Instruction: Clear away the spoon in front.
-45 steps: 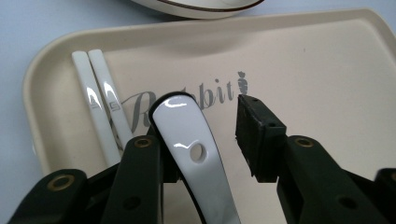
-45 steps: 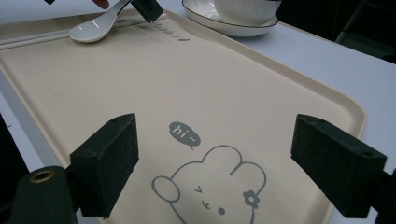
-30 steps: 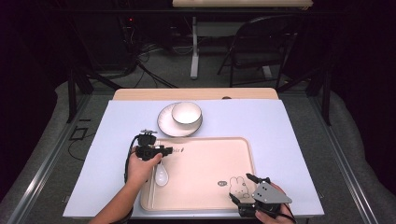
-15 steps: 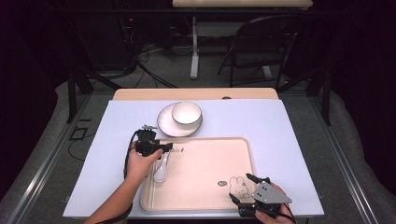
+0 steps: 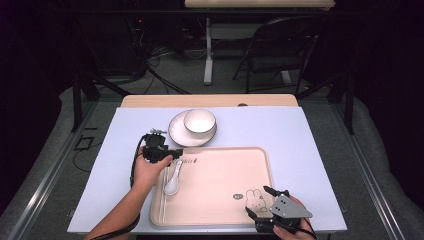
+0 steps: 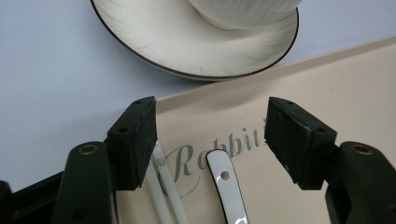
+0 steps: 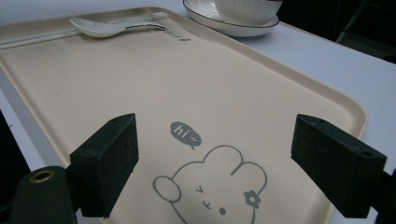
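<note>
A beige tray point(image 5: 220, 205) with a rabbit print lies on the blue-white table. A white spoon point(image 5: 171, 183) and white chopsticks point(image 5: 162, 197) rest at its left edge. My left gripper point(image 5: 181, 151) hovers open over the tray's far left corner. In the left gripper view the spoon handle point(image 6: 229, 186) lies between the jaws of my left gripper point(image 6: 212, 135), apart from both pads, with the chopsticks point(image 6: 163, 191) beside the left pad. My right gripper point(image 5: 256, 200) stands open over the tray's near right corner, nothing between its fingers; the right gripper point(image 7: 224, 158) looks across the rabbit print point(image 7: 210, 196).
A white plate point(image 5: 178, 134) with a white bowl point(image 5: 199, 120) on it stands on the table just beyond the tray. The plate point(image 6: 187, 51) is close ahead of the left jaws. A wooden strip point(image 5: 210, 100) borders the table's far edge.
My left gripper has shifted slightly toward the far edge of the tray. The spoon, the chopsticks and my right gripper have stayed in place.
</note>
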Motion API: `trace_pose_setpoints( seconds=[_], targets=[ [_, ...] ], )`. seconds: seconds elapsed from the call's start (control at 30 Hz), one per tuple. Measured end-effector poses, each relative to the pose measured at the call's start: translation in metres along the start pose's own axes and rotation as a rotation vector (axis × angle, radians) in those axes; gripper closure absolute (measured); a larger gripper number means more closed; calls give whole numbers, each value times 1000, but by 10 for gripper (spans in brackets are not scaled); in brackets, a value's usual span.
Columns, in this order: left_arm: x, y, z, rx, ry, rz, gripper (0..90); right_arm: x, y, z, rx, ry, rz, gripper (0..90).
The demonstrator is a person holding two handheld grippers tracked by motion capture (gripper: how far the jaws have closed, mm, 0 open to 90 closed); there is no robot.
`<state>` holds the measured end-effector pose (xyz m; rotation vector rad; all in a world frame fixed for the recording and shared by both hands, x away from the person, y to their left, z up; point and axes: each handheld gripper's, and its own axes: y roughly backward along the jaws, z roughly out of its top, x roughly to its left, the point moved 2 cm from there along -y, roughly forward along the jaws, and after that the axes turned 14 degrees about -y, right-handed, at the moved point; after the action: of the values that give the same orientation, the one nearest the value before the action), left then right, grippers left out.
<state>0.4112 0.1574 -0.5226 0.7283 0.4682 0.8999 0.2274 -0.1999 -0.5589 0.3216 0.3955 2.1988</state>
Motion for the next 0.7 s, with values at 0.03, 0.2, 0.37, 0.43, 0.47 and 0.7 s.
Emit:
trace_pose_setpoints(
  seconds=[0.03, 0.2, 0.37, 0.43, 0.47, 0.7],
  targets=[
    [1, 1, 2, -2, 1, 4, 335, 0, 0, 0, 1, -2, 0, 144],
    [6, 4, 10, -8, 18, 15, 329, 0, 0, 0, 2, 2, 1, 144],
    [12, 5, 18, -8, 21, 36, 330, 0, 0, 0, 2, 0, -1, 144],
    [14, 5, 21, -9, 24, 45, 330, 0, 0, 0, 2, 0, 0, 144],
    [15, 5, 23, -9, 28, 48, 330, 0, 0, 0, 2, -1, 0, 144],
    [21, 3, 36, -16, 52, 65, 330, -1, 0, 0, 2, -2, -1, 144]
  ],
)
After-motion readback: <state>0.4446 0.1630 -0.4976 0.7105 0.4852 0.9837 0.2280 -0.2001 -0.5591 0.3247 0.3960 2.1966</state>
